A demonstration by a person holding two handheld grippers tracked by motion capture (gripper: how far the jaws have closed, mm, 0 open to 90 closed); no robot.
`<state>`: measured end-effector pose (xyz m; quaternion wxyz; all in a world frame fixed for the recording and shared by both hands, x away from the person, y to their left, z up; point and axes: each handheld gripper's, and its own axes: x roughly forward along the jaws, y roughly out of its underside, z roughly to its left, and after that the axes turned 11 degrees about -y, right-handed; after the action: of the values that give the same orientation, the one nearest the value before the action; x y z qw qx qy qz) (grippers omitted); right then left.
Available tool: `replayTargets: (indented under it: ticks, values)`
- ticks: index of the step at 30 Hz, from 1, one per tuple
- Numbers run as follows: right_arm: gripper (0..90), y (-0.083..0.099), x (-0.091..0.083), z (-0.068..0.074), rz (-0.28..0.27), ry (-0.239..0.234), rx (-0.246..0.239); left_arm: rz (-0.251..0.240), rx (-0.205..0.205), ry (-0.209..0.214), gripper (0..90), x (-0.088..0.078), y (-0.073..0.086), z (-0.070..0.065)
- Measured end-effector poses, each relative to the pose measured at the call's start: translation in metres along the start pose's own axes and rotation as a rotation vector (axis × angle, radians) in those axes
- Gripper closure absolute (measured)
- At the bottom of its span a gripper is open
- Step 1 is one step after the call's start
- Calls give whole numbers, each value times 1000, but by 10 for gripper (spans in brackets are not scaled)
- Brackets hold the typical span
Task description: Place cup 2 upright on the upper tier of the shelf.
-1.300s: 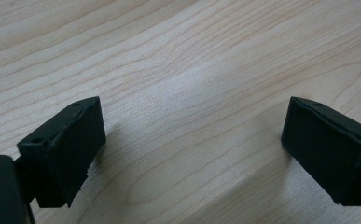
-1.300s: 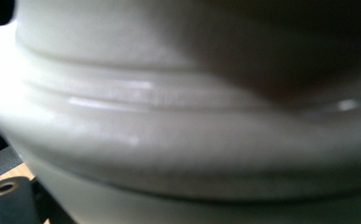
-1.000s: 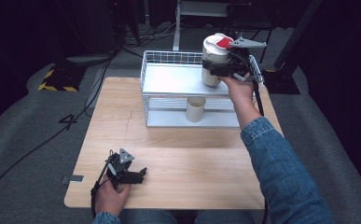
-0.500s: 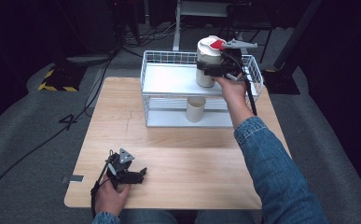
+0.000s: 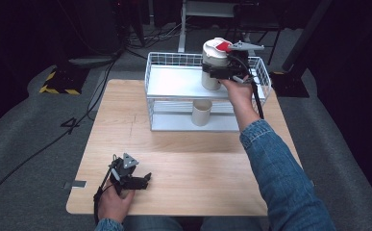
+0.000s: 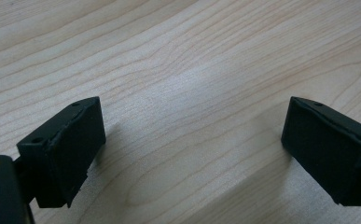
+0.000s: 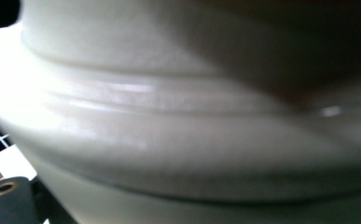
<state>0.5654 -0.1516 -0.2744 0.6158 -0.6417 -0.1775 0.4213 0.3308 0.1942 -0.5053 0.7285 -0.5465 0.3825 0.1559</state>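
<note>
Table: light wood-grain table (image 5: 188, 163), pale and bare across its near half; the grain runs in long streaks in the left gripper view (image 6: 183, 70).
Rack: white wire rack (image 5: 174, 82) with two levels, standing at the 12 o'clock edge of the table.
Upper shelf: flat white sheet inside a wire rim, bare on its 9 o'clock side.
Lower shelf: a small pale cup (image 5: 202, 112) stands upright on it, below the canister.
Canister: white canister (image 5: 214, 65) with a red patch on top, upright at the 3 o'clock end of the upper shelf; whether its base rests on the shelf cannot be told. In the right gripper view its ribbed white wall (image 7: 169, 130) lies very close to the camera and blurred.
Right hand-held gripper: right hand-held gripper (image 5: 222, 72) clamped on the side of the canister, reached in from 5 o'clock by a denim sleeve (image 5: 279, 178).
Left hand-held gripper: left hand-held gripper (image 5: 142, 181) resting low at the 7 o'clock corner of the table, jaws spread apart with bare wood between them (image 6: 192, 154).
Floor: grey carpet (image 5: 30, 139) around the table, with a dark cable (image 5: 44, 144) trailing over it at 9 o'clock.
Room: dark background; a yellow-and-black striped block (image 5: 58, 82) sits at 10 o'clock, and stand legs and cables lie at 12 o'clock.
</note>
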Motion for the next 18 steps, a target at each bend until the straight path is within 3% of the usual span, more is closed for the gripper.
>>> replayTargets:
  ticks: [18]
  values:
    - [91, -2, 1, 0, 33, 7, -46, -4, 3, 1, 67, 1, -1, 0]
